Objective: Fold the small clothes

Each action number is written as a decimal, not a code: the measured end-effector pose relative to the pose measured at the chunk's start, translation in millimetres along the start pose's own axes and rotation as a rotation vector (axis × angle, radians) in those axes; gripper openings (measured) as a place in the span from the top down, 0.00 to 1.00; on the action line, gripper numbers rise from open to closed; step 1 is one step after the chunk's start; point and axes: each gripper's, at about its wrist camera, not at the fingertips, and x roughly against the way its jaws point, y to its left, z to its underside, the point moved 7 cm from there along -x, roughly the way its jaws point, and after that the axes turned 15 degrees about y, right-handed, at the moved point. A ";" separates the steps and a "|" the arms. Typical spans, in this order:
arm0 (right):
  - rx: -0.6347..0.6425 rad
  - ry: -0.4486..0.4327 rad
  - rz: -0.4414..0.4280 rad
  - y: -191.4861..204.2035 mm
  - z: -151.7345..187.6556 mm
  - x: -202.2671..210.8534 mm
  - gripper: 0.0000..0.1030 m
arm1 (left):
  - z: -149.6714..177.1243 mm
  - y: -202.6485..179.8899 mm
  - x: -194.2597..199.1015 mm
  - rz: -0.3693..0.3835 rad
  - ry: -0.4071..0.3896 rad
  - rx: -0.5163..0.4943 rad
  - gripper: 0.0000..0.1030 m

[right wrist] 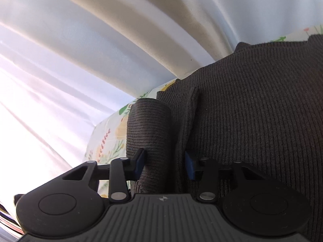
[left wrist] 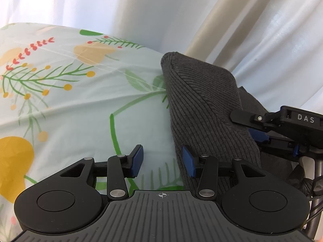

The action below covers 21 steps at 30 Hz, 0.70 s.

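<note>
Floral bedsheet (left wrist: 66,109) serving as the folding surface. A dark grey ribbed knit garment (left wrist: 203,109) lies at its edge, one fold raised. Right gripper (right wrist: 164,164) pinches a bunched fold (apparently to carry it over); left gripper (left wrist: 162,161), fingers wide and holding nothing, waits beside the garment.

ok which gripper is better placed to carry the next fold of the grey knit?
Right. The right gripper has a bunched fold of the grey ribbed garment between its fingers. The left gripper is open over the floral sheet, only at the garment's edge, holding nothing.
</note>
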 end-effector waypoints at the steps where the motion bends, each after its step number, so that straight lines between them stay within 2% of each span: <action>1: 0.003 -0.001 0.011 -0.2 1.1 0.0 0.73 | 0.2 0.2 0.2 0.000 0.000 -0.001 0.53; 7: 0.050 -0.030 0.089 3.1 4.7 4.2 0.84 | 0.2 0.0 1.3 -0.004 0.010 0.006 0.53; 11: 0.113 -0.054 0.129 14.3 7.0 8.3 0.85 | -0.6 0.3 3.8 0.005 0.018 0.018 0.53; 17: 0.137 -0.086 0.157 16.8 13.3 26.2 0.87 | -4.0 -8.4 10.0 0.006 0.016 0.012 0.53; 21: 0.150 -0.165 0.192 19.3 19.8 59.7 0.87 | -4.8 -22.9 20.8 0.022 0.005 -0.018 0.53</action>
